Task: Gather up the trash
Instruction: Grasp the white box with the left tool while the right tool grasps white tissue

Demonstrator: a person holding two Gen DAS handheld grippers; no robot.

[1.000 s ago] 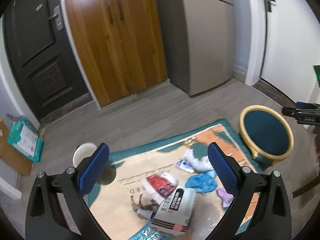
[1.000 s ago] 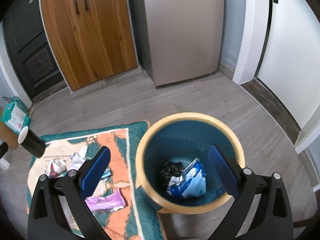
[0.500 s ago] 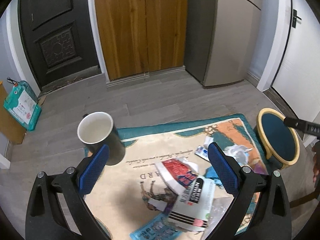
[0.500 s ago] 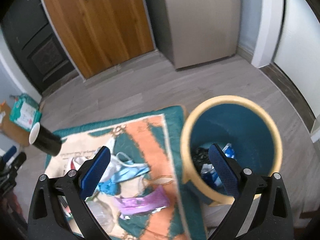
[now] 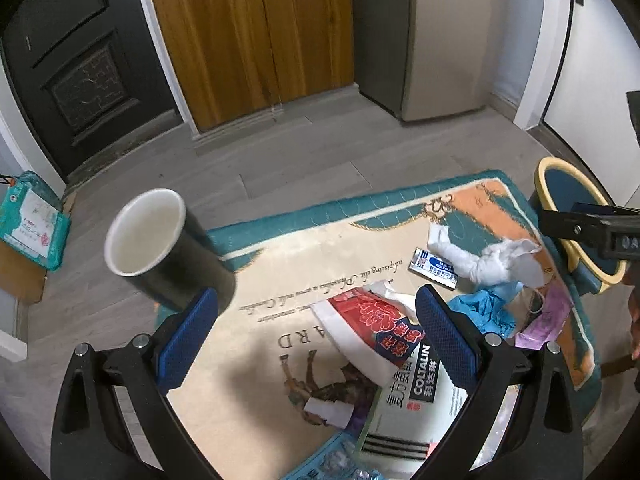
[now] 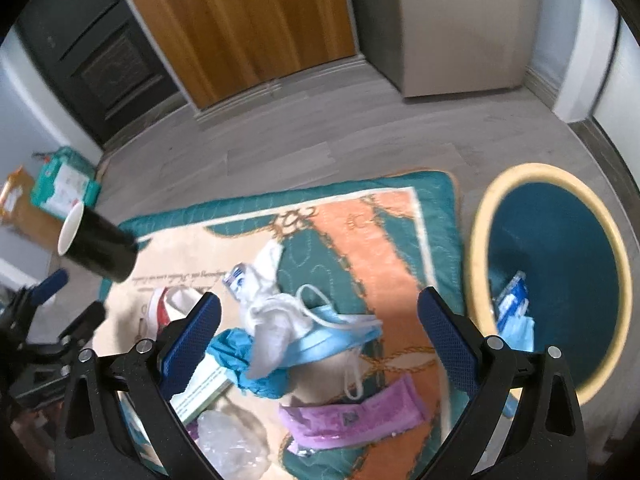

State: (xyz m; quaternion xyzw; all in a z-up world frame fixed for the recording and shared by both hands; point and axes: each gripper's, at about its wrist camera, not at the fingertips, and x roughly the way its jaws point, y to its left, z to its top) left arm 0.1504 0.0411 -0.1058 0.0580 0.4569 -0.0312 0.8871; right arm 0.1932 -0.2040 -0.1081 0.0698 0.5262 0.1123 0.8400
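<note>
Trash lies on a patterned rug (image 5: pixel 304 240): a black paper cup (image 5: pixel 160 248) at its left edge, a red-and-white packet (image 5: pixel 368 320), a white Coltalin box (image 5: pixel 412 396), white tissue (image 5: pixel 492 264) and a blue glove (image 5: pixel 484 312). My left gripper (image 5: pixel 316 340) is open and empty above the red packet. My right gripper (image 6: pixel 320 340) is open and empty above a blue face mask (image 6: pixel 328 336), with a purple wrapper (image 6: pixel 352 416) below it. The yellow-rimmed blue bin (image 6: pixel 552 272) stands right of the rug with trash inside.
A wooden cabinet (image 5: pixel 256 36), a dark door (image 5: pixel 76 68) and a grey fridge (image 5: pixel 424 32) line the far wall. A teal package (image 5: pixel 32 224) and cardboard lie on the floor at left. Clear plastic (image 6: pixel 232 448) lies near the rug's front edge.
Both grippers have swung left and down toward the rug. The right gripper has left the bin and now hangs over the mask. The cup looms nearer to the left gripper.
</note>
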